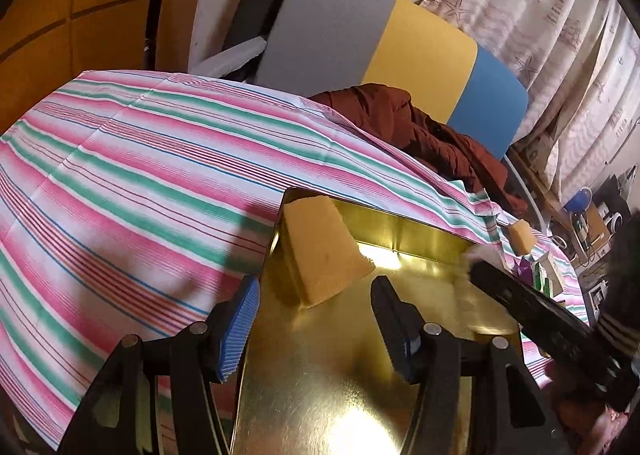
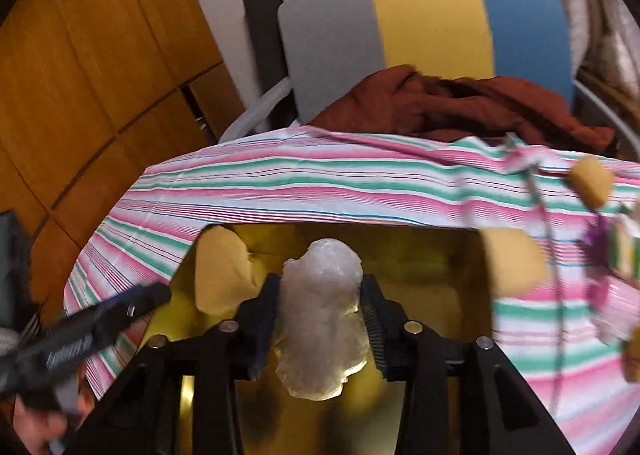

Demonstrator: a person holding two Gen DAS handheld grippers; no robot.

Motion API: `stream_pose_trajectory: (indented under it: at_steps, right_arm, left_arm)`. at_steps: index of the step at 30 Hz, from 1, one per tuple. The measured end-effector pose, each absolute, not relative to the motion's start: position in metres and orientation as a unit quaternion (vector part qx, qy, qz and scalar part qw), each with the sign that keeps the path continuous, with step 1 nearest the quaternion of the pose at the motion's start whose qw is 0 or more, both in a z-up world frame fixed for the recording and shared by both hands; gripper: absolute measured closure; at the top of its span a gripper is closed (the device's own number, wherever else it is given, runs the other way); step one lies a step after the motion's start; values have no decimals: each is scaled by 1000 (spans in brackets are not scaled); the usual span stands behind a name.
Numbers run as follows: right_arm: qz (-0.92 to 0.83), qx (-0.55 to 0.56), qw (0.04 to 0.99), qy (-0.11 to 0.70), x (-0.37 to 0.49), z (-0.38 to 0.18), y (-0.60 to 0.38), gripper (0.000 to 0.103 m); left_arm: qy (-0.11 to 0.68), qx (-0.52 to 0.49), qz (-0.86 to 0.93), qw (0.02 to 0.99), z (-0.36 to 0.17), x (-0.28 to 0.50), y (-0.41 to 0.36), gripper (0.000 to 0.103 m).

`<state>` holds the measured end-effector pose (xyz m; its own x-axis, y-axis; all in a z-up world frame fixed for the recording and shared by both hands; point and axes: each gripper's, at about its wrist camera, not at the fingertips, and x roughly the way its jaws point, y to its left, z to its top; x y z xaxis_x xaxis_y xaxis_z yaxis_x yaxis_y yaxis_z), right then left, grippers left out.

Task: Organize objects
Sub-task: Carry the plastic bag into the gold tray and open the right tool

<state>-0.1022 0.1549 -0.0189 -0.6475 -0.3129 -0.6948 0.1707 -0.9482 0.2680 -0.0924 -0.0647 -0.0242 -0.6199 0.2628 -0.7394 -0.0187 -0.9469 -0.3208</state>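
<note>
A gold metal tray (image 1: 432, 263) lies on the striped tablecloth (image 1: 132, 175). A yellow sponge (image 1: 324, 251) sits in its far left corner; it also shows in the right wrist view (image 2: 218, 271). My left gripper (image 1: 316, 331) is open and empty over the tray's left edge, just short of the sponge. My right gripper (image 2: 320, 315) is shut on a crumpled clear plastic wad (image 2: 320, 319) and holds it above the tray (image 2: 424, 255). The right gripper also shows at the right of the left wrist view (image 1: 532, 319).
A second sponge (image 2: 514, 263) sits at the tray's right edge, a third (image 2: 592, 181) farther right on the cloth. Small purple and green items (image 2: 616, 255) lie at the right. A chair with a brown garment (image 2: 460, 103) stands behind the table.
</note>
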Motion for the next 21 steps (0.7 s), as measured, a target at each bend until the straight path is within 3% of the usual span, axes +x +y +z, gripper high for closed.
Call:
stream_pose_trajectory:
  at_steps: [6, 12, 21]
  right_arm:
    - [-918, 355, 133, -114, -86, -1, 161, 30]
    - [-936, 323, 91, -108, -42, 14, 205, 26]
    - [-930, 349, -13, -117, 15, -15, 293, 17]
  left_arm:
    - [-147, -428, 888, 81, -25, -86, -63, 44]
    - [-165, -433, 878, 118, -28, -82, -41, 44]
    - [-111, -435, 865, 224, -21, -61, 37, 38]
